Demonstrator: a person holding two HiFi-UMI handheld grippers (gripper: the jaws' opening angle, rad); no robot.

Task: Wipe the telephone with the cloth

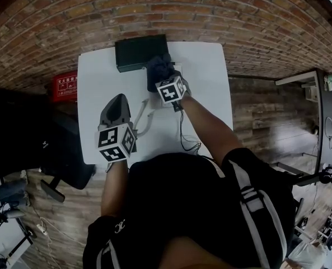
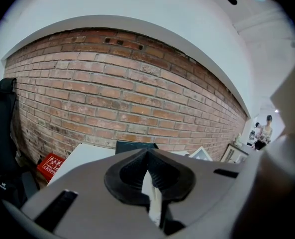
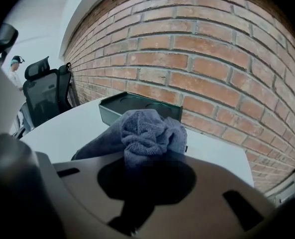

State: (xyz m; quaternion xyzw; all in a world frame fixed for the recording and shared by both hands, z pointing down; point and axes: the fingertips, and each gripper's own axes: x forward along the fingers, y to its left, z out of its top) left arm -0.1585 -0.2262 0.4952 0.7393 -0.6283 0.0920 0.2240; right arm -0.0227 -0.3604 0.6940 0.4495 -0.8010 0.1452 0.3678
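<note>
My right gripper [image 1: 161, 78] is shut on a bunched blue-grey cloth [image 1: 159, 69], which hangs over the back middle of the white table [image 1: 98, 83]. In the right gripper view the cloth [image 3: 149, 133] bulges out of the right gripper [image 3: 147, 164] and hides its pads. The white telephone [image 1: 157, 101] lies just under that gripper, mostly hidden. My left gripper [image 1: 120, 102] hovers left of it, tilted up at the wall. In its own view the left gripper [image 2: 148, 176] is shut on a thin white piece [image 2: 153, 198], which looks like the handset [image 1: 143, 116].
A dark green tray [image 1: 135, 52] stands at the table's back edge against the brick wall, right behind the cloth. A black cable [image 1: 182, 139] runs off the table's front edge. A black office chair [image 1: 70, 150] and a red box [image 1: 65, 86] are on the left.
</note>
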